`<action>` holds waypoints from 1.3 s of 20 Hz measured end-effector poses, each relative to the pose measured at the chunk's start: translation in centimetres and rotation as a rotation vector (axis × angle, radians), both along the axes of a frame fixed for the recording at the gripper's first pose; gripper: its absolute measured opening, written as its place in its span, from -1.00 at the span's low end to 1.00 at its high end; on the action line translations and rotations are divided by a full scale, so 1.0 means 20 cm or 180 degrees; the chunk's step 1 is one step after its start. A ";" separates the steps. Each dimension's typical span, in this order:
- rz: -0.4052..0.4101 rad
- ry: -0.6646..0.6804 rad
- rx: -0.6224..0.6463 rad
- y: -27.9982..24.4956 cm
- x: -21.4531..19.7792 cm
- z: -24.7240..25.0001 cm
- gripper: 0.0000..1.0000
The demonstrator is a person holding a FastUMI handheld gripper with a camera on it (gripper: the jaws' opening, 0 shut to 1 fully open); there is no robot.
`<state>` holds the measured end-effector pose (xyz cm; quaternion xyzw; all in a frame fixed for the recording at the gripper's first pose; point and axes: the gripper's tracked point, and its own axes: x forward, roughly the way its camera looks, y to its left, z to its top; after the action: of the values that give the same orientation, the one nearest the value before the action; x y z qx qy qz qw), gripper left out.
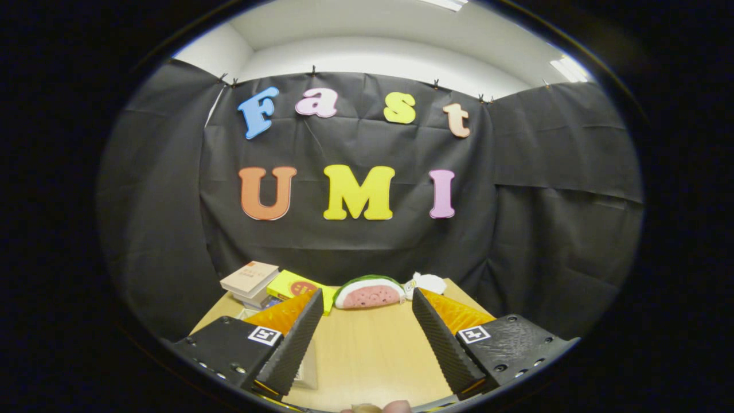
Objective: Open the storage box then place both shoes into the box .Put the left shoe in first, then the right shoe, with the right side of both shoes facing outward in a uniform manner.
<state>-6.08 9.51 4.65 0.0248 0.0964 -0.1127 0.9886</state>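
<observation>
My gripper (366, 307) is held above the wooden table (367, 355), its two fingers spread wide apart with nothing between them. The left finger (292, 344) and the right finger (444, 344) frame bare tabletop. Under the left finger a pale boxy edge (308, 370) peeks out; I cannot tell what it is.
At the table's far edge lie a stack of books (250, 282), a yellow box (295, 288), a watermelon-slice toy (370, 292) and a small white item (427, 283). Black cloth walls the booth behind and on both sides. A fingertip (378, 408) shows at the bottom.
</observation>
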 end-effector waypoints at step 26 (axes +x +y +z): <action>0.0200 -0.0123 -0.0020 0.01 0.05 0.07 0.91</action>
<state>-4.99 9.77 6.07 0.0209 0.0777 -0.0814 0.9934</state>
